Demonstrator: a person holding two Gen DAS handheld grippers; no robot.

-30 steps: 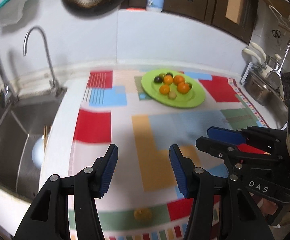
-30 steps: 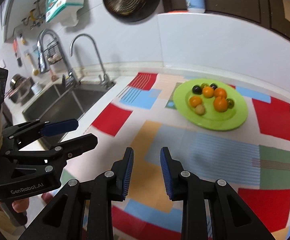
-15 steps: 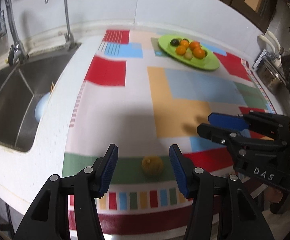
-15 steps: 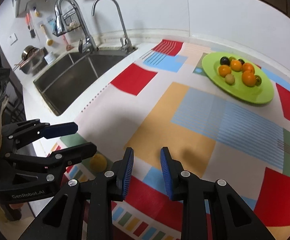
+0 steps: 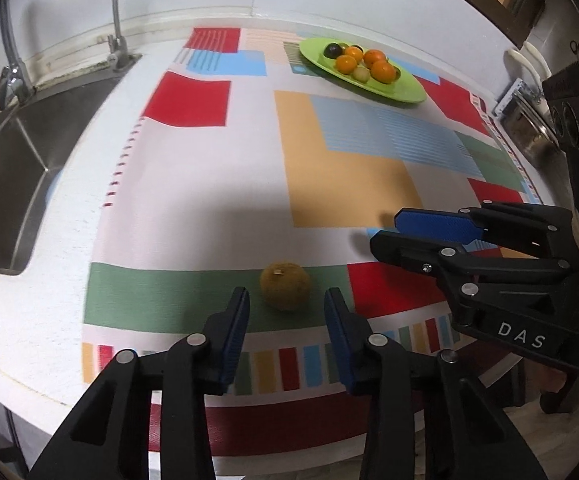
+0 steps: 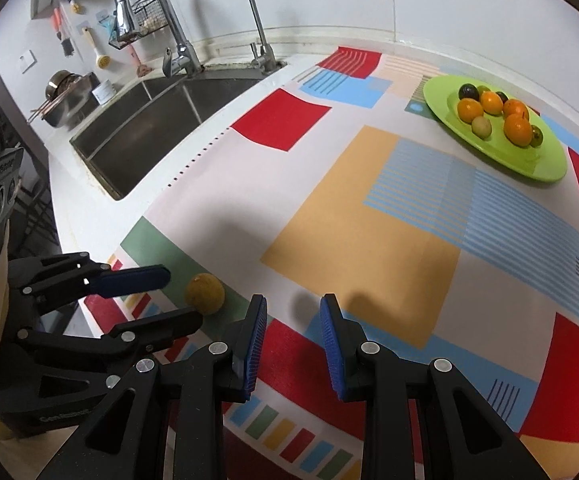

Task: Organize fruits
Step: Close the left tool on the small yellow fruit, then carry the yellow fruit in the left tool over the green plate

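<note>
**On the patterned cloth, a lone fruit between closing jaws**

At the near edge of the counter, on a green band of the tablecloth [image 5: 169, 292], lay a small, round, dull-yellow fruit [image 5: 285, 286], matt and slightly rough-skinned, with a pale stem spot on top. The cloth was a smooth printed sheet of flat colour blocks (red, tan, pale blue stripes, green), edged with a row of small coloured bars.

The left gripper [image 5: 286, 316] pointed steeply down at the fruit. Its black plastic arms carried ribbed blue pads [image 5: 236, 330], and its jaws were closing, with the fruit just ahead of the tips and partly between them; a gap showed on both sides, so the pads were not pressing on it. In the right wrist view the fruit [image 6: 204, 294] sat by the tip of the left gripper's lower finger, though contact there could not be judged.

The right gripper [image 6: 292, 314] hung over the cloth just beside the fruit, its blue pads a narrow gap apart and holding nothing, only a red and pale patch of cloth showing between them.

Well apart, toward the back wall, stood a glossy lime-green oval plate [image 6: 545, 168] bearing shiny orange round fruits [image 6: 517, 128], a dark plum-like one [image 6: 468, 91], a pale greenish one [image 6: 481, 126] and a small dark-green one at the edge. Left of the cloth was a brushed-steel sink [image 6: 137, 128] with two curved chrome taps behind it.
</note>
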